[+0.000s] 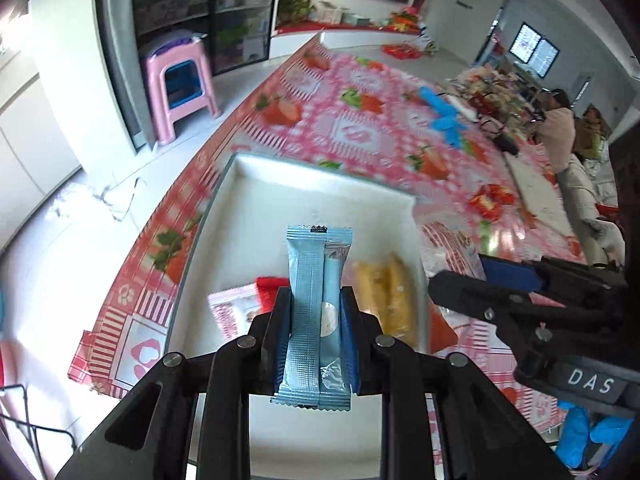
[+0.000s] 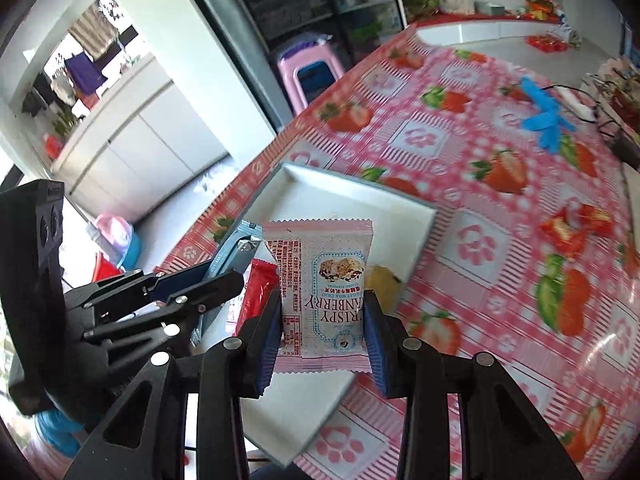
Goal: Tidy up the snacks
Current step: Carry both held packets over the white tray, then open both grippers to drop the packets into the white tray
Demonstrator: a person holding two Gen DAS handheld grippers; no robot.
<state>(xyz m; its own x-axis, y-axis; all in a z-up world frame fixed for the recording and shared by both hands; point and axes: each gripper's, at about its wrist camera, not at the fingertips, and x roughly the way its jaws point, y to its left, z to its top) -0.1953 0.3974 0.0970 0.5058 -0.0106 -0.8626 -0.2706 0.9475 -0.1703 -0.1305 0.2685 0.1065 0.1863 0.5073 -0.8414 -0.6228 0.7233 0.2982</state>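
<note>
My left gripper [image 1: 316, 312] is shut on a light blue snack packet [image 1: 316, 320], held upright above a white tray [image 1: 320, 176]. In the tray lie a yellow snack [image 1: 386, 296], a red packet [image 1: 270, 292] and a pink-and-white packet [image 1: 234, 314]. My right gripper [image 2: 326, 320] is shut on a pink-and-white cranberry crisp packet [image 2: 324, 292], over the same white tray [image 2: 360, 196]. The left gripper [image 2: 192, 284] with its blue packet [image 2: 232, 252] shows at the left of the right wrist view; the right gripper [image 1: 472, 280] shows at the right of the left wrist view.
The tray sits on a pink strawberry-print tablecloth [image 2: 500, 240] near the table's left edge. Red wrapped snacks [image 2: 576, 228] lie to the right. Blue gloves [image 2: 546, 120] and a power strip lie farther back. A pink stool [image 1: 180, 84] stands on the floor. People sit at the far right [image 1: 568, 140].
</note>
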